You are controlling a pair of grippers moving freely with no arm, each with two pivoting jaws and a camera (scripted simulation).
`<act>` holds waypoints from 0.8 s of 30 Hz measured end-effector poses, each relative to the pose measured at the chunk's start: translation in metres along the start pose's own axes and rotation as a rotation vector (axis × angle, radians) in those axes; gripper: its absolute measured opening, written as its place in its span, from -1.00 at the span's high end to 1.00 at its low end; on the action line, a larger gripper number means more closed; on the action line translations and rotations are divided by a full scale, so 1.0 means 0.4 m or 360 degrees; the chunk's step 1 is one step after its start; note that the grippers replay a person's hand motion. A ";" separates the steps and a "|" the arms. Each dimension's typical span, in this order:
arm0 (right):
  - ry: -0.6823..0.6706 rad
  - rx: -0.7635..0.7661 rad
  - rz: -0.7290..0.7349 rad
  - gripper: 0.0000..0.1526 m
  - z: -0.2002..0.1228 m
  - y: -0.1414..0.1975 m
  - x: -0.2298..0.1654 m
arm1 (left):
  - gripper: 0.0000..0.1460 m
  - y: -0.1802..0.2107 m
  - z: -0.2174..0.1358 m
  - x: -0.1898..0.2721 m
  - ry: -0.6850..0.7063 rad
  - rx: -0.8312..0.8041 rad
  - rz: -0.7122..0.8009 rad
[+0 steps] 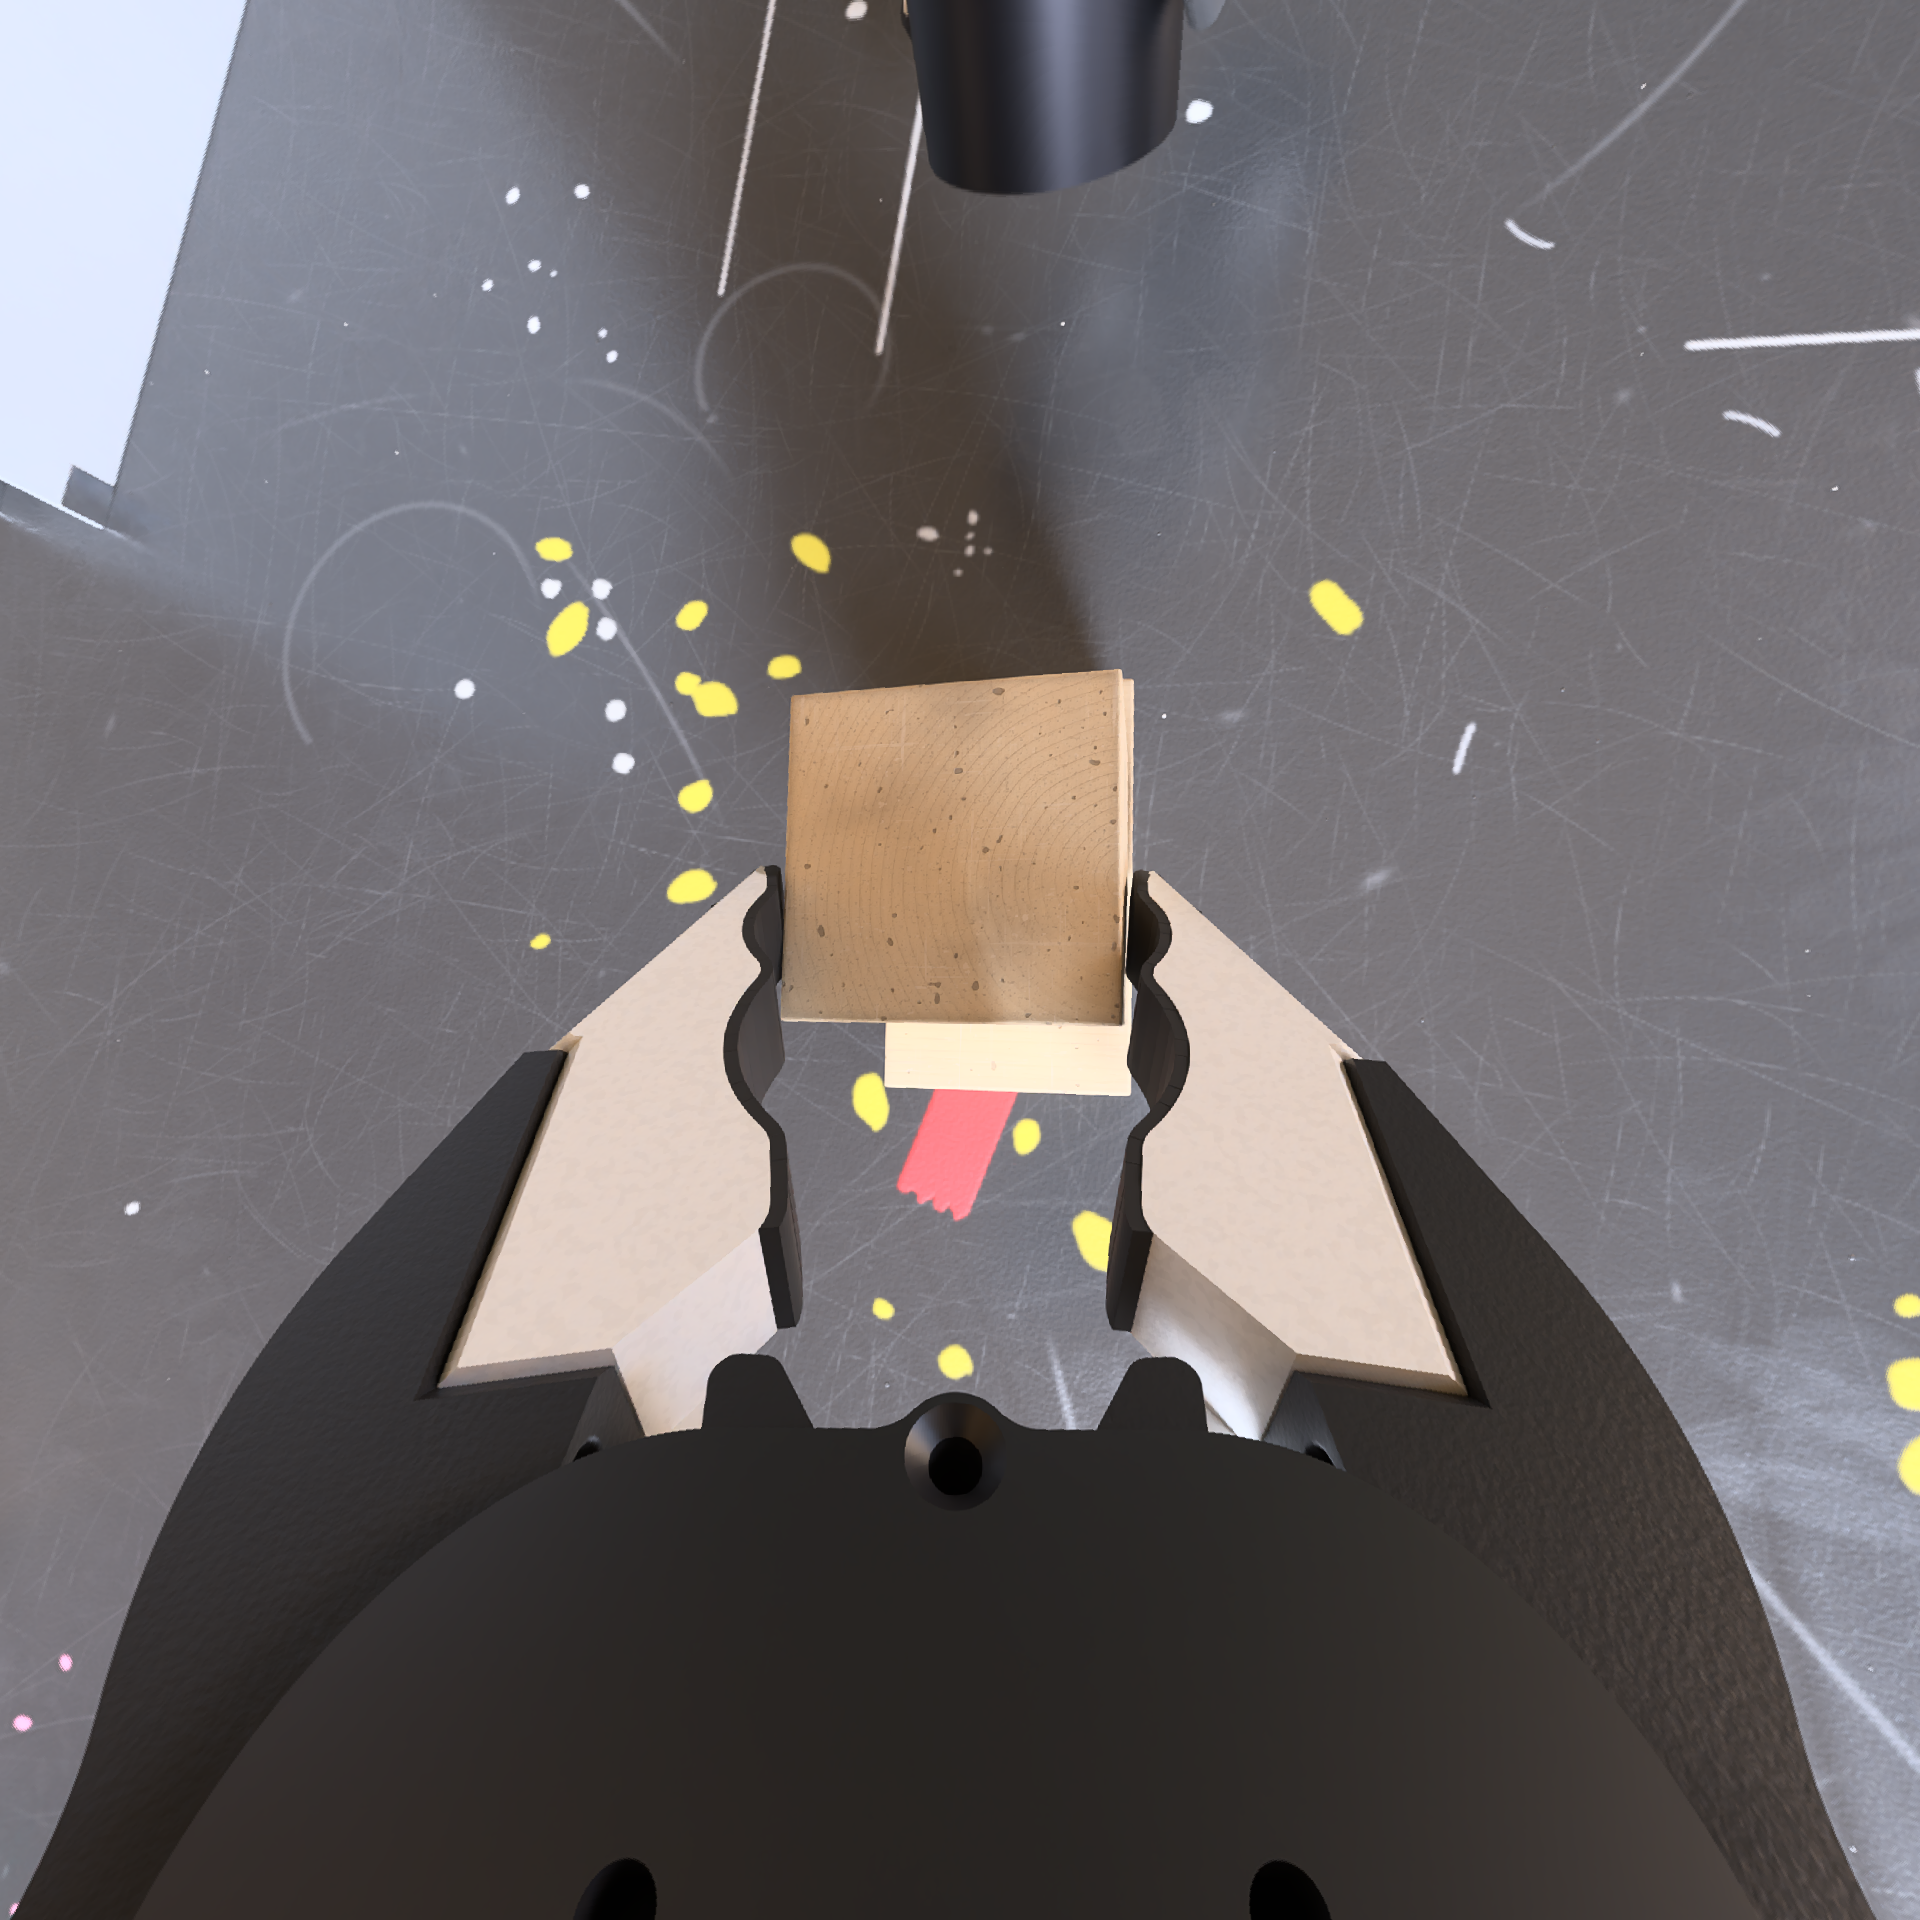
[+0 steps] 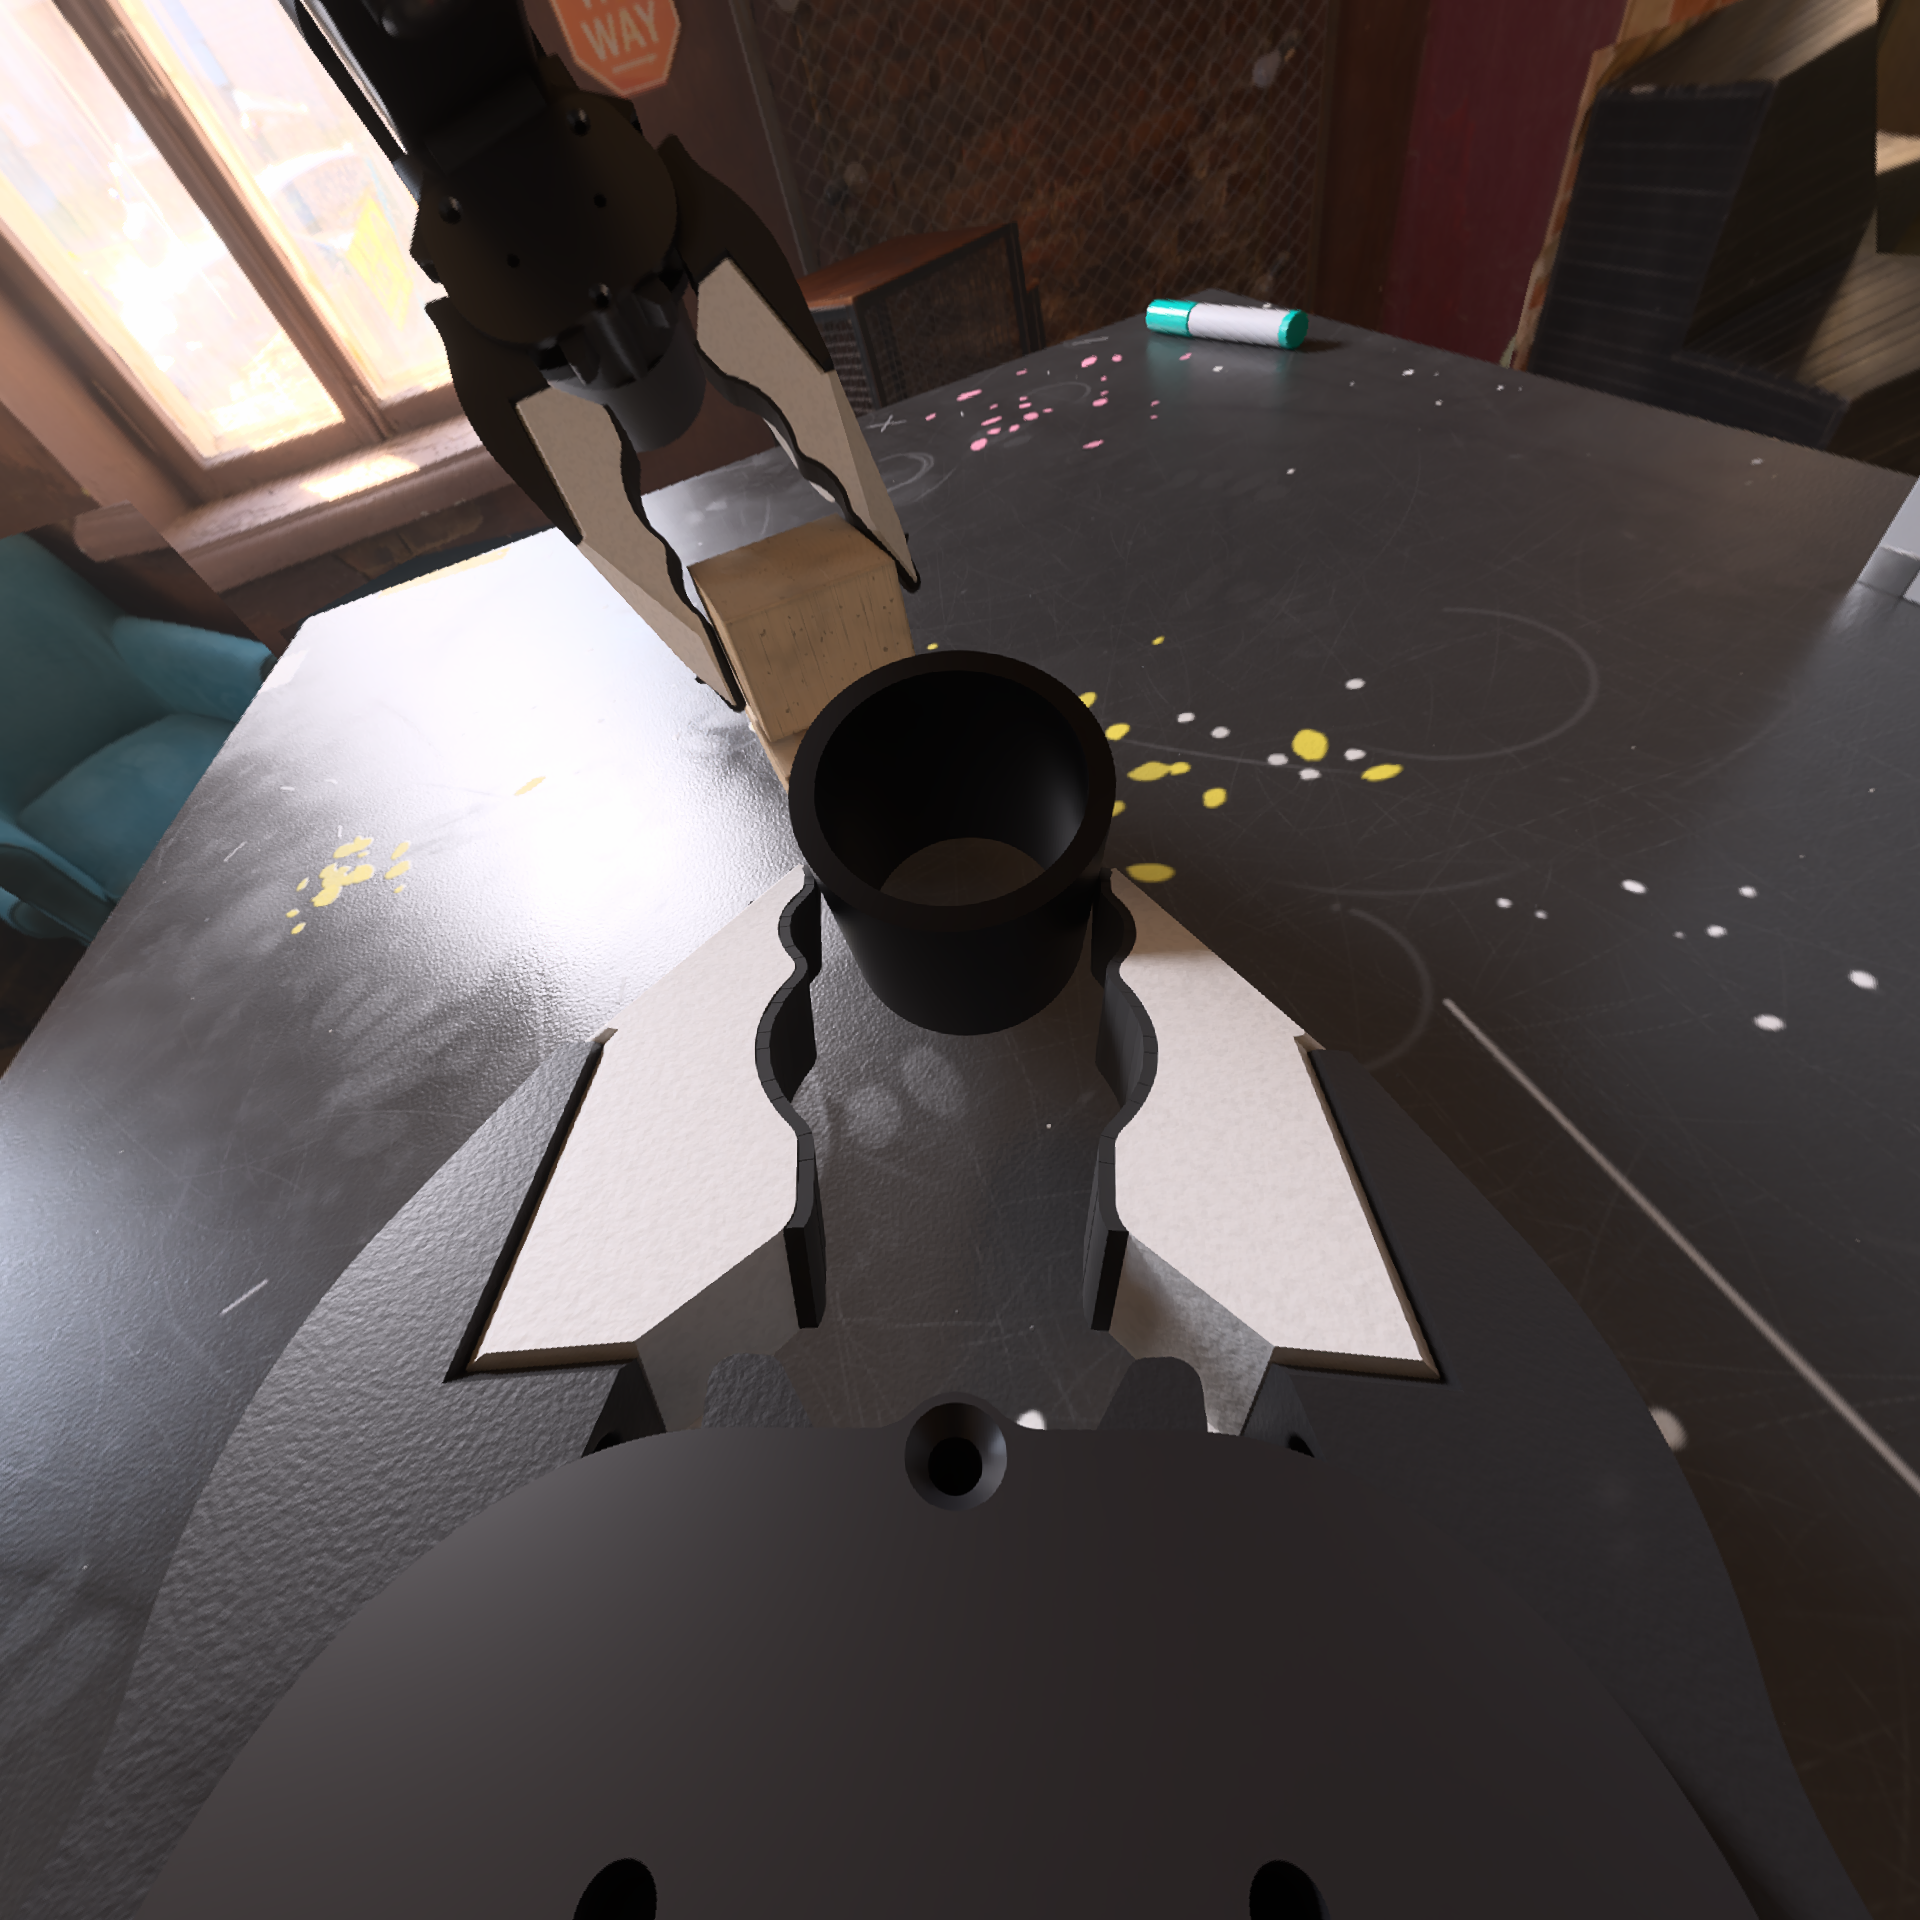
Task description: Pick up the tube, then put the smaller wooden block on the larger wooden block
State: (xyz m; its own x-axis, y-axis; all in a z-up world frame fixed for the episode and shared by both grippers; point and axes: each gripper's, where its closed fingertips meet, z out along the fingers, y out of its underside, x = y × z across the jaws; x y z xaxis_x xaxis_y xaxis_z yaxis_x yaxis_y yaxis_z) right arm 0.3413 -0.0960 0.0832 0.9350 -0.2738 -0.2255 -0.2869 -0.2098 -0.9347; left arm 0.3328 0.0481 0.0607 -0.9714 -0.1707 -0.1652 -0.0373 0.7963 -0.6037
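Note:
My left gripper (image 1: 956, 883) is shut on a tan wooden block (image 1: 956, 852) and holds it by its two sides. Under it lies a paler second wooden block (image 1: 1006, 1060), of which only a strip shows. I cannot tell whether the two touch. The right wrist view shows the left gripper (image 2: 816, 634) and its block (image 2: 821, 623) from the front. My right gripper (image 2: 956, 894) is shut on a short black tube (image 2: 956, 935) and holds it upright above the table. The tube's lower end also shows in the left wrist view (image 1: 1049, 94).
The dark, scratched table (image 2: 1455, 623) has yellow, white and pink paint specks and a red mark (image 1: 956, 1153). A white marker with teal ends (image 2: 1226, 322) lies near the far edge. A blue armchair (image 2: 104, 727) stands beyond the table's left edge.

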 end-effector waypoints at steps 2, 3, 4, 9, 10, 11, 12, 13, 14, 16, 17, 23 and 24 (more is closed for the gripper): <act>-0.0001 -0.0019 0.0013 0.31 0.003 0.009 0.003 | 0.09 -0.001 0.000 -0.001 0.0002 0.0010 -0.0009; -0.0002 -0.0027 0.0020 0.31 0.005 0.013 0.004 | 0.09 -0.005 0.000 -0.006 -0.0019 0.0025 -0.0020; -0.0003 -0.0035 0.0024 0.31 0.007 0.016 0.005 | 0.09 -0.011 -0.003 -0.008 -0.0031 0.0059 -0.0034; -0.0012 -0.0054 0.0029 0.31 0.011 0.022 0.004 | 0.09 -0.012 -0.010 -0.001 -0.0001 0.0060 -0.0033; -0.0015 -0.0052 0.0030 0.31 0.011 0.021 0.003 | 0.09 -0.007 -0.005 0.001 -0.0015 0.0034 -0.0011; -0.0017 -0.0052 0.0032 0.31 0.011 0.021 0.003 | 0.09 -0.002 0.000 0.004 -0.0014 0.0011 0.0008; -0.0019 -0.0053 0.0033 0.31 0.011 0.022 0.002 | 0.09 -0.002 0.002 0.006 -0.0014 0.0004 0.0025; -0.0018 -0.0054 0.0034 0.31 0.011 0.023 0.002 | 0.09 -0.004 0.003 0.010 -0.0006 0.0011 0.0035; -0.0017 -0.0056 0.0036 0.31 0.011 0.024 0.002 | 0.09 -0.005 0.004 0.010 -0.0008 0.0014 0.0035; -0.0022 -0.0056 0.0041 0.31 0.011 0.024 0.002 | 0.09 -0.007 0.004 0.012 0.0000 0.0019 0.0022; -0.0025 -0.0054 0.0043 0.31 0.012 0.024 0.002 | 0.09 -0.007 0.004 0.012 0.0008 0.0021 0.0009; 0.0001 0.0068 -0.0070 0.31 0.045 -0.085 -0.026 | -0.45 0.004 -0.089 -0.013 0.0129 0.0072 -0.0108; 0.0075 0.0078 -0.0078 0.31 0.058 -0.118 -0.025 | -0.50 0.018 -0.119 -0.024 0.0154 0.0045 -0.0138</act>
State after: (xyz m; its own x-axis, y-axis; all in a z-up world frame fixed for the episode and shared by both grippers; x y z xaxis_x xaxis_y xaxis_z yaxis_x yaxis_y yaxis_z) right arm 0.3503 -0.0614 0.1233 0.9363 -0.3087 -0.1673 -0.2296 -0.1781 -0.9568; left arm 0.3307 0.0832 0.0950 -0.9829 -0.1803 -0.0363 -0.1168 0.7642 -0.6343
